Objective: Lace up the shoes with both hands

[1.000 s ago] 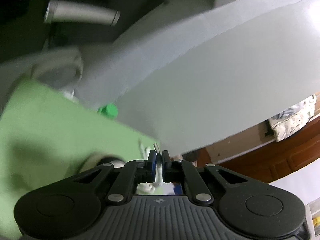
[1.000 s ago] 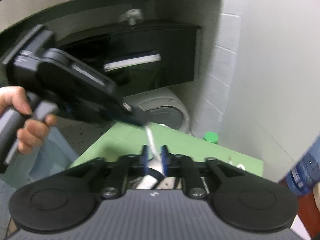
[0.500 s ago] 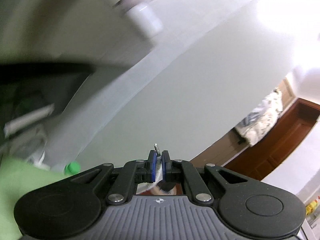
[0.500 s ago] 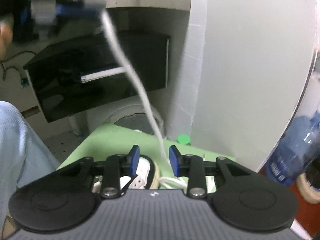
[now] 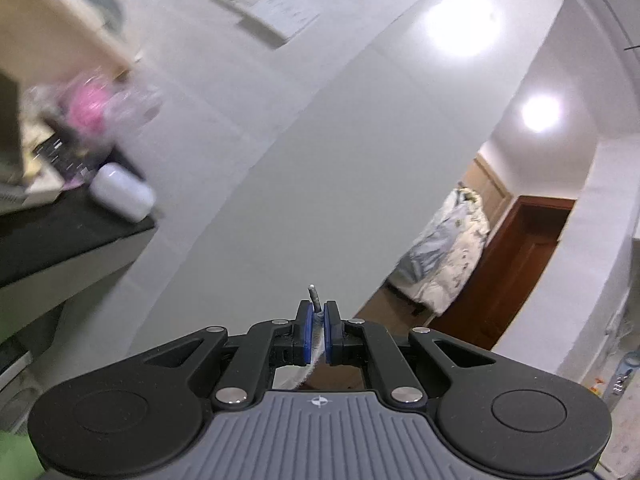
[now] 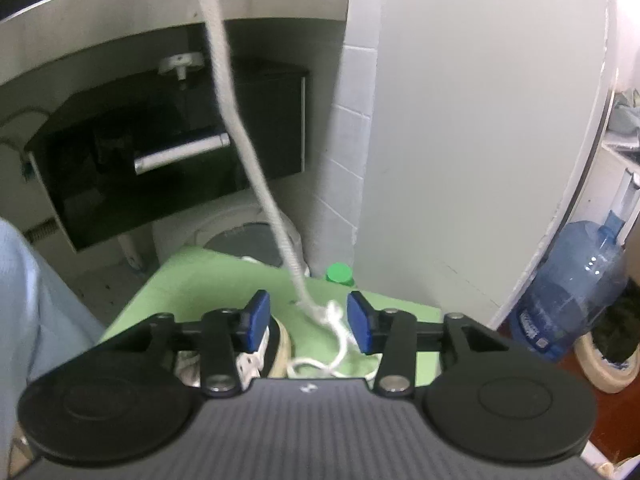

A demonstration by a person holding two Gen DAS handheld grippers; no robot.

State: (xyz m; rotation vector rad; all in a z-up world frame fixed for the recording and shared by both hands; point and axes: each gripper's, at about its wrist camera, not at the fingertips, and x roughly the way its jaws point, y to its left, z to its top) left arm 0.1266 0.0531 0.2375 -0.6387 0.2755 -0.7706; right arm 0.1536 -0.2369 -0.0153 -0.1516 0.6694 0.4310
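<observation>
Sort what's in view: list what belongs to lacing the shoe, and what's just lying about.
For the job: lace, shoe, left gripper shut on the lace's tip, right gripper with jaws open.

Lying about: water jug, green cap, black cabinet, green mat.

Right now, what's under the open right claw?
Under the right claw: a white shoe on the green mat, with white lace bunched beside it. The claw body covers the rest of the shoe.

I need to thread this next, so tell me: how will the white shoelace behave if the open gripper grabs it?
Probably floppy: the shoelace bends along its raised run and lies in loose loops on the green mat. Likely light, since the left gripper lifts it by its tip alone. It may slide away between the right gripper pads.
</observation>
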